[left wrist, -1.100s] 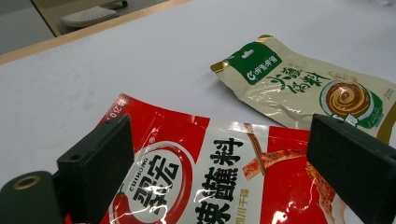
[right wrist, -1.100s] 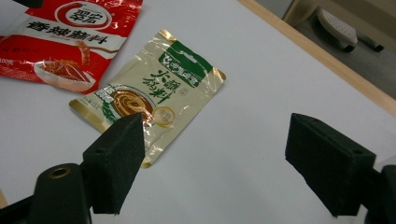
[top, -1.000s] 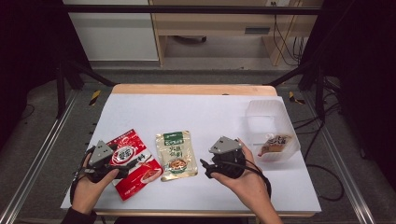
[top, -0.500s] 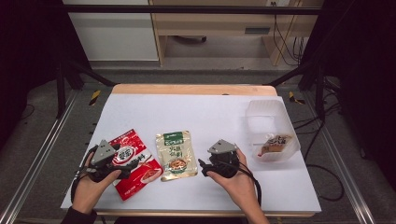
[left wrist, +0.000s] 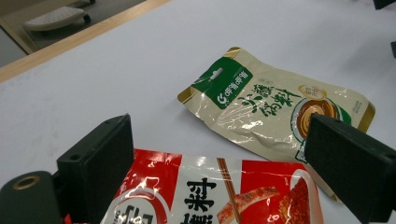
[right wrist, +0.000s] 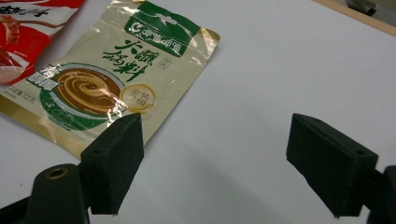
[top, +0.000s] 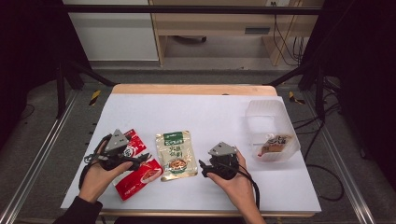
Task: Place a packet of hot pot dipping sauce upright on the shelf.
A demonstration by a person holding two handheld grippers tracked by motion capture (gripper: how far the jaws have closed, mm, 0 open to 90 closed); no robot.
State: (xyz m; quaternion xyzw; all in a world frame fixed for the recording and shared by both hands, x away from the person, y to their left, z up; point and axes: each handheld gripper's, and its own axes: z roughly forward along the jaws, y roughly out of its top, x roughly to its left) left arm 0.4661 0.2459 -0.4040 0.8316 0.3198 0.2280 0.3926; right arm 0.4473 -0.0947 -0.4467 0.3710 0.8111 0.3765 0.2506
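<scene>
High view shows two flat sauce packets lying on the white surface [top: 196, 112] in front of the person: a glossy red plastic packet [top: 140, 171] at the left and a beige foil packet with a green header [top: 176, 154] just beside it, at the middle. A clear plastic box [top: 271, 122] with one brown packet inside stands well apart at the right.

The step in hand looks like picking up a packet, probably to put it in the box. The left gripper [top: 144, 158] hangs over the red packet with its jaws spread wide; in the left gripper view the red packet [left wrist: 219, 191] lies between and below the two black pads, not touched. To do this well, I think the left gripper should come down low, tilt so that one pad slides under an edge of the packet, and then close on the edge, because the film is flat and slippery.

The right gripper [top: 203, 169] points toward the beige packet [right wrist: 112, 79], also spread and holding nothing; its nearer pad is just beside the lower corner of the packet. Both hands rest low near the surface, with the forearms coming in from the near side.
</scene>
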